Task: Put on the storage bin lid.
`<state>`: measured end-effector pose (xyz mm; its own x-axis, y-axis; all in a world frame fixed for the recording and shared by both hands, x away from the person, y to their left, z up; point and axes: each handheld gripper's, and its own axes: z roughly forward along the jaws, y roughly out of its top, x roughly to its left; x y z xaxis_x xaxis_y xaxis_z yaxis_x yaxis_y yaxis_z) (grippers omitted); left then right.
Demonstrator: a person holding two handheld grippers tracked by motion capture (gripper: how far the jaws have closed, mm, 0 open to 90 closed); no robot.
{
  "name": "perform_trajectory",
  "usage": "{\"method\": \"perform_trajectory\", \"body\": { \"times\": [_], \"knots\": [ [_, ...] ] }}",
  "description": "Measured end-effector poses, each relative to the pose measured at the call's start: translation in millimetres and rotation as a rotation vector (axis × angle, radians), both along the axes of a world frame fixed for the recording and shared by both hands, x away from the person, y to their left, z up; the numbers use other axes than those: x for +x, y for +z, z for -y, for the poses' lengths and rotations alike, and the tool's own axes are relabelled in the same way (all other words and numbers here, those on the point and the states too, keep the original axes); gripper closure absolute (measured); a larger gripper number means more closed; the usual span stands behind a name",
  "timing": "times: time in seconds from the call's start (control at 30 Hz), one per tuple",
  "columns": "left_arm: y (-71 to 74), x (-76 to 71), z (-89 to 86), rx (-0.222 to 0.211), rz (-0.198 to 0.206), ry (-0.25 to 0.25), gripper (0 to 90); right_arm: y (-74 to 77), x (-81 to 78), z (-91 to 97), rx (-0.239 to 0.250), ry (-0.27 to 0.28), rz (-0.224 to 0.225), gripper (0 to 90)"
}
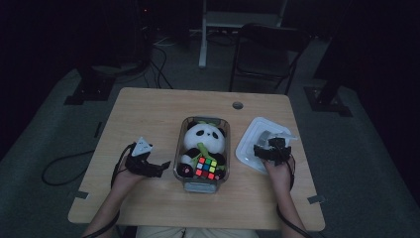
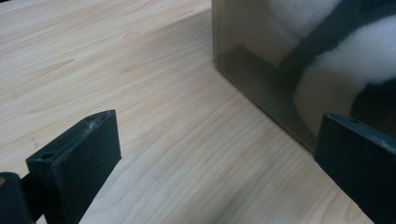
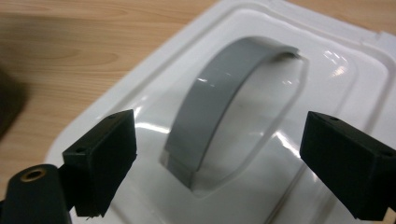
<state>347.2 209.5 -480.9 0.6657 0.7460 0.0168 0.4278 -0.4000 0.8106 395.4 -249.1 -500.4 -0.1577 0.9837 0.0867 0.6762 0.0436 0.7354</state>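
Left gripper (image 1: pixel 163 165) jaws apart, right gripper (image 1: pixel 274 145) jaws wide, both forearms seemingly low

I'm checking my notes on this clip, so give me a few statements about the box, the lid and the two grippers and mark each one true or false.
1. The lid sits closed on the box. False: it lies on the table, to the right of the box.
2. A toy panda is inside the box. True.
3. The right gripper is clamped on the lid's grey handle. False: its jaws stand open on either side of the handle.
4. The left gripper is open beside the box. True.
5. A colourful cube lies on the panda. True.
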Motion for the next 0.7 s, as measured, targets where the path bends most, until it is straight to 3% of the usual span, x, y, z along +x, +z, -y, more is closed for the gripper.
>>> {"method": "perform_trajectory", "body": {
  "times": [0.1, 0.27, 0.33, 0.4, 0.43, 0.47, 0.57, 0.7],
  "knots": [
    [0.3, 2.5, 7.8, 0.008, 0.002, -0.008, 1.4, -2.7, 2.3, -0.7, -0.008, -0.061, 0.003, 14.4],
    [0.5, 4.8, 17.3, 0.005, -0.002, -0.031, 1.4, -7.1, 5.6, -3.0, 0.006, -0.056, -0.012, 27.3],
    [0.3, 5.1, 18.6, 0.006, -0.006, -0.036, 1.4, -7.3, 4.8, -3.7, 0.001, -0.066, -0.007, 40.9],
    [0.0, 5.1, 20.9, 0.006, -0.008, -0.041, 1.4, -7.4, 4.7, -3.6, -0.009, -0.070, -0.009, 46.2],
    [0.3, 5.0, 21.4, 0.007, -0.008, -0.046, 1.4, -8.1, 4.4, -1.3, -0.016, -0.061, -0.017, 57.2],
    [0.3, 5.0, 21.4, 0.007, -0.008, -0.046, 1.4, -8.3, 4.2, 0.1, -0.007, -0.044, -0.023, 62.7],
    [1.1, 4.5, 21.6, 0.003, -0.011, -0.043, 1.4, -8.3, 2.8, 6.0, -0.010, -0.030, -0.027, 64.2],
    [1.0, 3.8, 22.0, 0.005, -0.010, -0.046, 1.4, -8.5, 3.1, 14.1, 0.040, -0.003, -0.037, 66.7]
  ]
}}
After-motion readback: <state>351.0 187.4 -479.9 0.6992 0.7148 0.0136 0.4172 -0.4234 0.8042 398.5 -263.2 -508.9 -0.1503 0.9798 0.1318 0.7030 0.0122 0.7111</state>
